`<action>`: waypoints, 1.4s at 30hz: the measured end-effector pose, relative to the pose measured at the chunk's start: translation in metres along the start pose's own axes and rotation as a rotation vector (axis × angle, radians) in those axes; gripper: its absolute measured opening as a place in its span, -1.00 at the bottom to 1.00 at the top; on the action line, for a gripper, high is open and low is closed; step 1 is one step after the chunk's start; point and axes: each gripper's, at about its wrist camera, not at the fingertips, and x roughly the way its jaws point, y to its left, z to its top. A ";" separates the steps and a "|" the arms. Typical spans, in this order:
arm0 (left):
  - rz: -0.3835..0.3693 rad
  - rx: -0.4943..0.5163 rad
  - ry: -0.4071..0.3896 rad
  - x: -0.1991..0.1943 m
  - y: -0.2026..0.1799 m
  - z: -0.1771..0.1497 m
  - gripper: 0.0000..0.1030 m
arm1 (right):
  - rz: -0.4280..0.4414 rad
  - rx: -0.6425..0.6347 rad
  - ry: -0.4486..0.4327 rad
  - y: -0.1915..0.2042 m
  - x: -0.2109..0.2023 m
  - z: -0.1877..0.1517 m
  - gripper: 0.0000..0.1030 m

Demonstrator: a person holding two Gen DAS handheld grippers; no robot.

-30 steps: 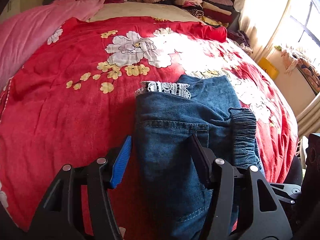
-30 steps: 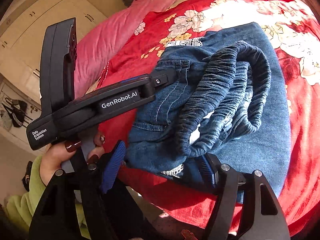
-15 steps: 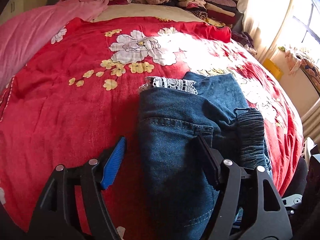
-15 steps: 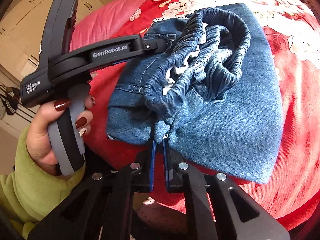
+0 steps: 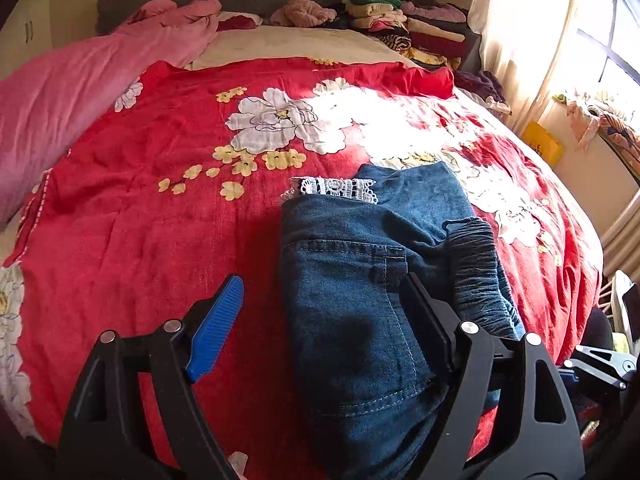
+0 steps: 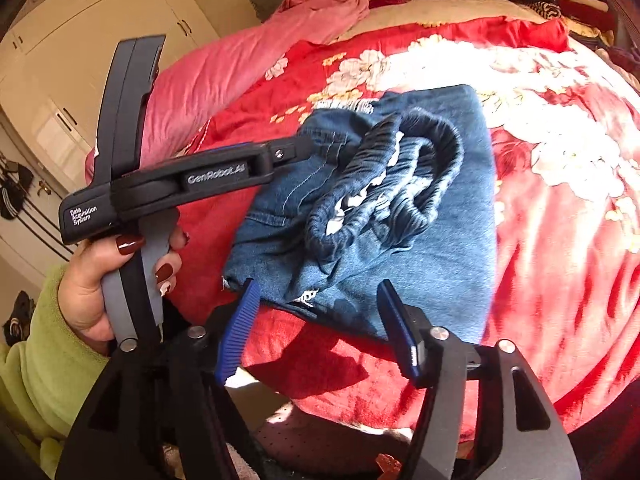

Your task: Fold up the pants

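Blue denim pants [image 5: 360, 280] lie folded in a bundle on the red floral bedspread [image 5: 160, 240], with a white lace hem [image 5: 336, 188] at the far edge and the gathered elastic waistband [image 6: 384, 184] on top. My left gripper [image 5: 320, 312] is open and hovers over the near part of the bundle, holding nothing. My right gripper [image 6: 316, 320] is open at the bundle's near edge, by the bed's edge, empty. The left gripper's body [image 6: 192, 180] shows in the right wrist view, held by a hand with red nails.
A pink blanket [image 5: 80, 92] lies at the bed's left side. A pile of folded clothes [image 5: 400, 24] sits at the headboard's right. A curtain and window [image 5: 560, 40] are on the right. White wardrobe doors [image 6: 80, 60] stand left of the bed.
My right gripper was open, then shut on the waistband edge half a second ago; now it has opened and let go. The left gripper has stayed open and drawn back a little.
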 end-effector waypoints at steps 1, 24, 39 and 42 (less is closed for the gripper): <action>0.001 0.000 -0.006 -0.003 0.000 0.000 0.49 | -0.005 -0.001 -0.013 -0.003 -0.005 -0.001 0.25; 0.012 -0.003 -0.117 -0.064 -0.006 -0.006 0.81 | -0.141 -0.019 -0.258 -0.011 -0.076 0.004 0.73; 0.006 -0.010 -0.141 -0.078 -0.004 -0.011 0.81 | -0.209 -0.066 -0.283 -0.009 -0.085 0.015 0.76; 0.006 -0.012 -0.129 -0.073 -0.004 -0.013 0.81 | -0.225 -0.064 -0.278 -0.015 -0.081 0.020 0.92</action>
